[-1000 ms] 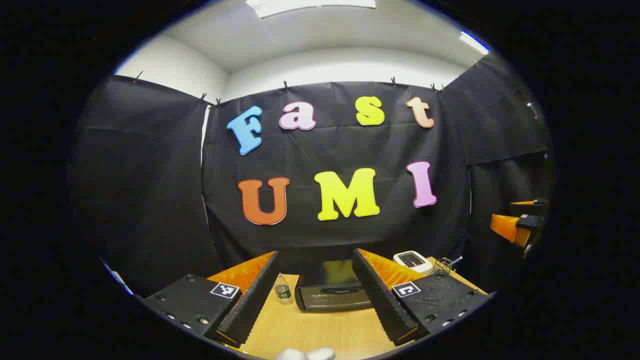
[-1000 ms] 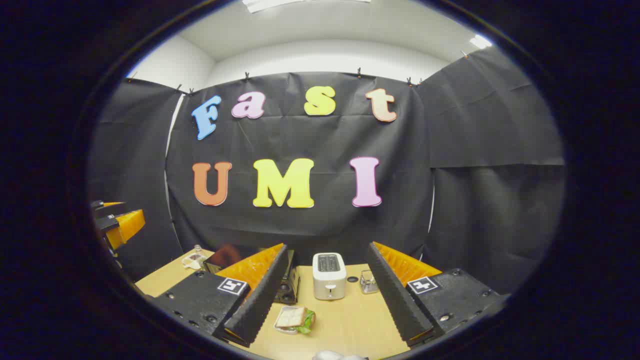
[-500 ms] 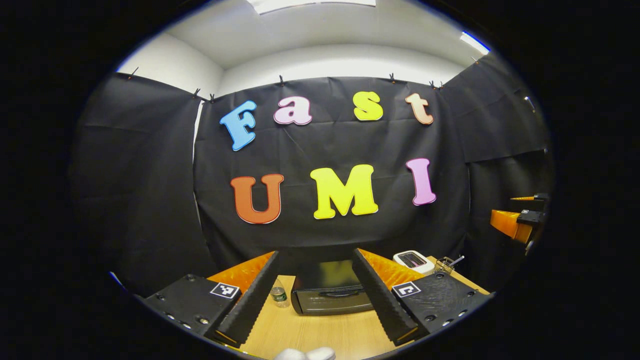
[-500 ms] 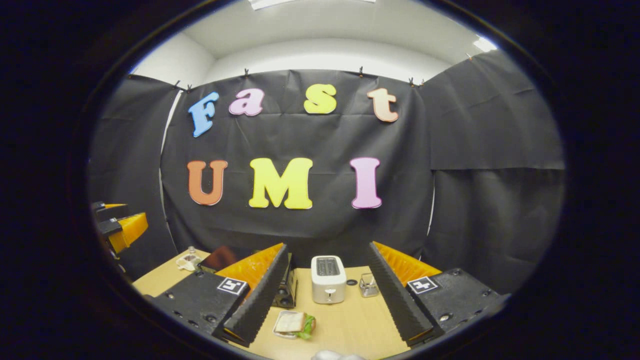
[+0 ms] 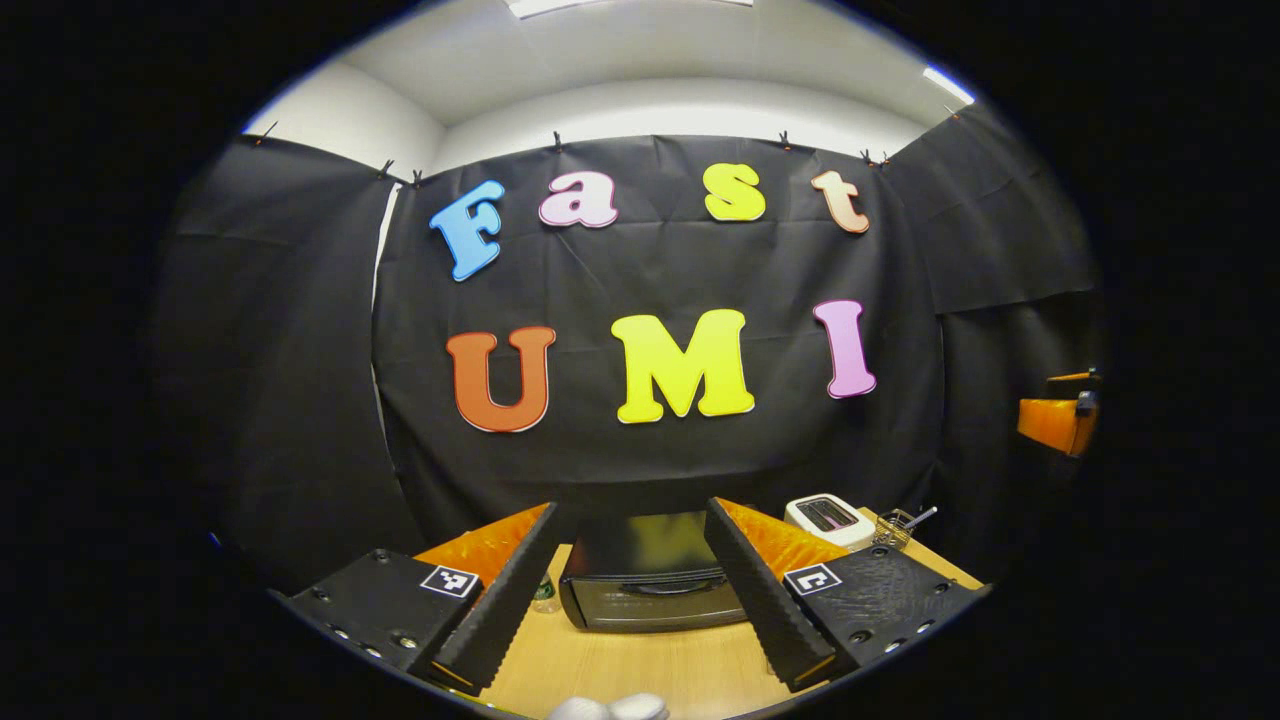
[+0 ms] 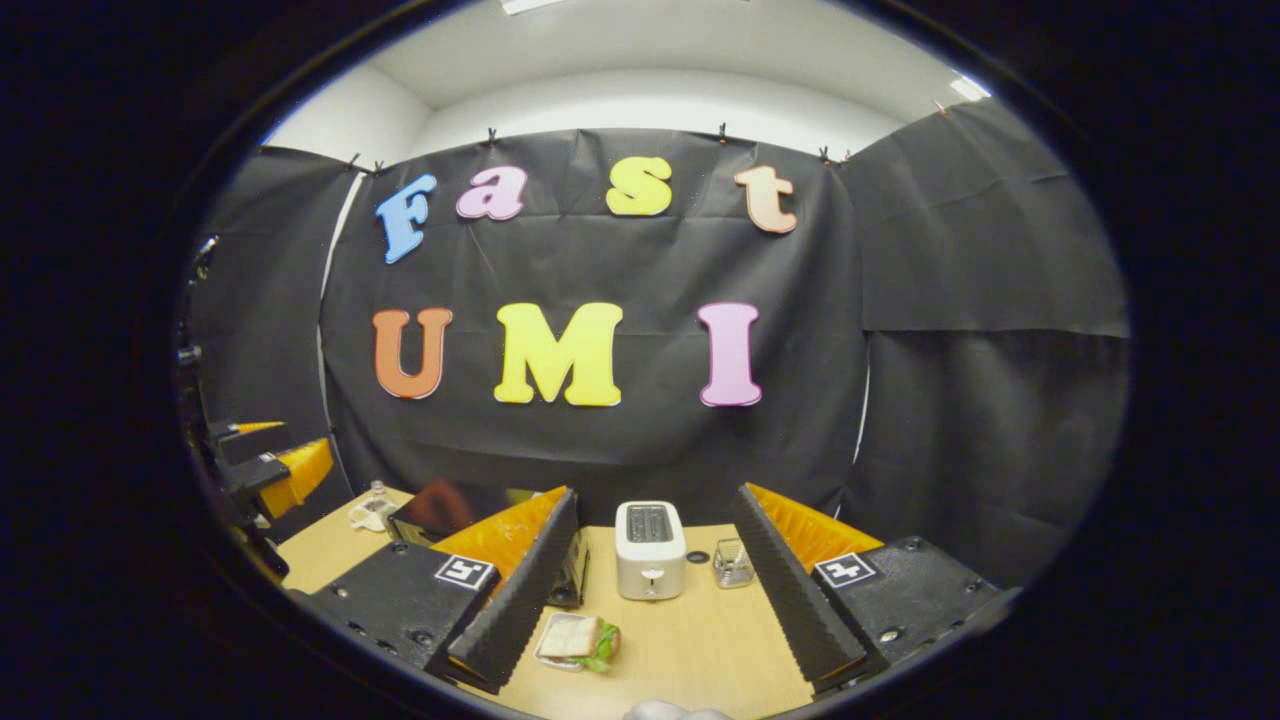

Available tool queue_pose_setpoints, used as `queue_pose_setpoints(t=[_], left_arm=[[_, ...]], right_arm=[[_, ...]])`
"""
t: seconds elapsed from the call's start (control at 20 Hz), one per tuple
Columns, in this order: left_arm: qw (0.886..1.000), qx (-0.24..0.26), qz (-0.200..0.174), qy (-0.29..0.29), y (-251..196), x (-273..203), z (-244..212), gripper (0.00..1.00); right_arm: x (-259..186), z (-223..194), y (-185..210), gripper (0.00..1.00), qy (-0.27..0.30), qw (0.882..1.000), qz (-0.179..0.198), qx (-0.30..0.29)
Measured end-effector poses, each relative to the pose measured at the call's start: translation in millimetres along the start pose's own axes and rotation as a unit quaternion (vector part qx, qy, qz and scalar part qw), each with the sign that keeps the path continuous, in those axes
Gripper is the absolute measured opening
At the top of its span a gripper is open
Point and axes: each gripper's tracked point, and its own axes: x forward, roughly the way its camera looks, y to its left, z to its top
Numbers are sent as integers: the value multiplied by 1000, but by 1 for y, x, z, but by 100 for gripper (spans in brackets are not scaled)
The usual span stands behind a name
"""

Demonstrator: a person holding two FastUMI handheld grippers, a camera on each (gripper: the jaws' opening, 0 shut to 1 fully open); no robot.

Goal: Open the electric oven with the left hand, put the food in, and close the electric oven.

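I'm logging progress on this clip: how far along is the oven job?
Nothing looks done yet: the oven door is shut and the sandwich lies on the table. In hand: the left gripper, jaws open, faces the door handle. Left: opening, loading with the open right gripper, closing.

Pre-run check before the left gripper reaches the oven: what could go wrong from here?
1. The small clear plastic bottle stands just beside the black electric oven; the left gripper, jaws open, could tip it.
2. The sandwich on its plate lies near the table's front edge, close to the right gripper; a nudge might push it off.
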Motion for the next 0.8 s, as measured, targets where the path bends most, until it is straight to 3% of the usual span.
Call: queue_pose_setpoints(t=[0.25,0.3,0.35,0.55,0.6,0.7,0.75,0.8], left_arm=[[999,-4,4,32,-19,51,-48,95],[999,-3,1,44,-24,63,-62,95],[999,1,2,53,-29,73,-77,95],[996,16,-1,93,-40,112,-131,95],[994,15,-4,106,-42,120,-146,95],[993,14,-9,121,-46,136,-161,96],[992,19,-10,125,-45,145,-167,96],[991,24,-6,135,-42,151,-175,95]], right_arm=[[-9,5,-24,100,-4,1000,-15,-21],[-11,4,-29,92,0,999,-20,-25],[-14,5,-35,100,3,999,-26,-29],[-24,6,-48,100,7,998,-41,-52],[-25,4,-53,92,12,997,-48,-57],[-27,0,-61,92,21,996,-61,-58],[-28,-5,-63,99,27,996,-66,-56],[-28,-7,-66,99,29,996,-70,-54]])
